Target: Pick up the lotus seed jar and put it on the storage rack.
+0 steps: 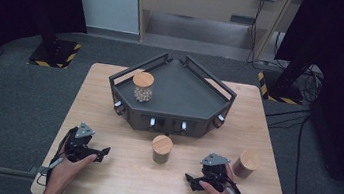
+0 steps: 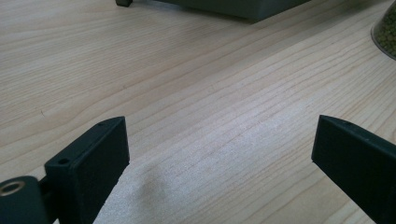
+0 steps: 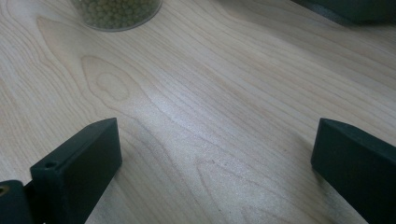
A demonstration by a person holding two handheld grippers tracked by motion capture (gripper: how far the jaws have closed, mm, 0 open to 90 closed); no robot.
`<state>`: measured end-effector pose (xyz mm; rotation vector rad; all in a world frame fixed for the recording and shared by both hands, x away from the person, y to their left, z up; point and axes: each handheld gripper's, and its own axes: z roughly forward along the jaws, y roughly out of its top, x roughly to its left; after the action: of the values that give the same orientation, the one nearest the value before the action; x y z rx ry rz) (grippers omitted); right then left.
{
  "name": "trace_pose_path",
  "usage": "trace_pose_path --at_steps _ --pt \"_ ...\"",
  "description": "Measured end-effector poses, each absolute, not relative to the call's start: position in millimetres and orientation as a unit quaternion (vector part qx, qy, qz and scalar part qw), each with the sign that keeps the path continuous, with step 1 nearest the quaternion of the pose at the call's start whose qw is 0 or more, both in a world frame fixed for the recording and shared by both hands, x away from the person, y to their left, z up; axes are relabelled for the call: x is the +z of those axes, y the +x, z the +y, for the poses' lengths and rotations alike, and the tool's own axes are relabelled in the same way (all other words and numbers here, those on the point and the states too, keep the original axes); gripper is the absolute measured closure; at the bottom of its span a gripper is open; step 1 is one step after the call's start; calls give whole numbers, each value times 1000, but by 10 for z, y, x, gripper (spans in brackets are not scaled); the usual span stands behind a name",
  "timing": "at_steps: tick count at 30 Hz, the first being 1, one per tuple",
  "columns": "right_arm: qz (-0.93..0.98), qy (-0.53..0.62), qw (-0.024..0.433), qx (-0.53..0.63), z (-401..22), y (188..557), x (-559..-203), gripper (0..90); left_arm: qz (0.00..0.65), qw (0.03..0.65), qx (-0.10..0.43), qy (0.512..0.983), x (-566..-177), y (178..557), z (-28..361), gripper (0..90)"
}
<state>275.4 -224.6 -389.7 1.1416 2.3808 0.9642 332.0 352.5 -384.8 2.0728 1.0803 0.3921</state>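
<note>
— Where are the two tools right now?

— Both sit low at the near edge of the wooden surface (image 1: 110,94). The left hand-held gripper (image 1: 102,152) points inward toward the middle, and its jaws stand wide apart with nothing but bare wood between them. The right hand-held gripper (image 1: 191,181) faces inward too, and its jaws are also spread, nothing between them.

— And the jars?

— The nearest one to both is the jar of green beans (image 1: 161,149), with a wooden lid, upright at the middle of the surface, between the two grippers and a little farther out from the person. Neither gripper touches it. In the right gripper view its glass base shows at the top left; in the left gripper view just a sliver of it shows at the right edge.

— Any others?

— A brown jar (image 1: 246,164) with a wooden lid stands just beyond the right hand, apart from the gripper. A third, the pale-bean jar (image 1: 142,87), stands upright on the dark angular tray (image 1: 186,91), toward that tray's left side.

— Where is the tray?

— At the far half of the surface, behind the green-bean jar and apart from it.
</note>
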Motion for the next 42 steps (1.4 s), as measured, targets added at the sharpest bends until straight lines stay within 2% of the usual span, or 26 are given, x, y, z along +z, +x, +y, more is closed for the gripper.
trace_pose_path --at_steps 25,32,42 --pt "835 401 165 338 -2244 2750 -3897 22 413 363 134 824 -4025 3283 3498 24" --pt "835 401 165 338 -2244 2750 -3897 22 403 357 152 829 -4061 3235 3454 7" --pt "834 403 166 338 -2241 2739 -3898 24 402 357 150 830 -4061 3248 3456 0"
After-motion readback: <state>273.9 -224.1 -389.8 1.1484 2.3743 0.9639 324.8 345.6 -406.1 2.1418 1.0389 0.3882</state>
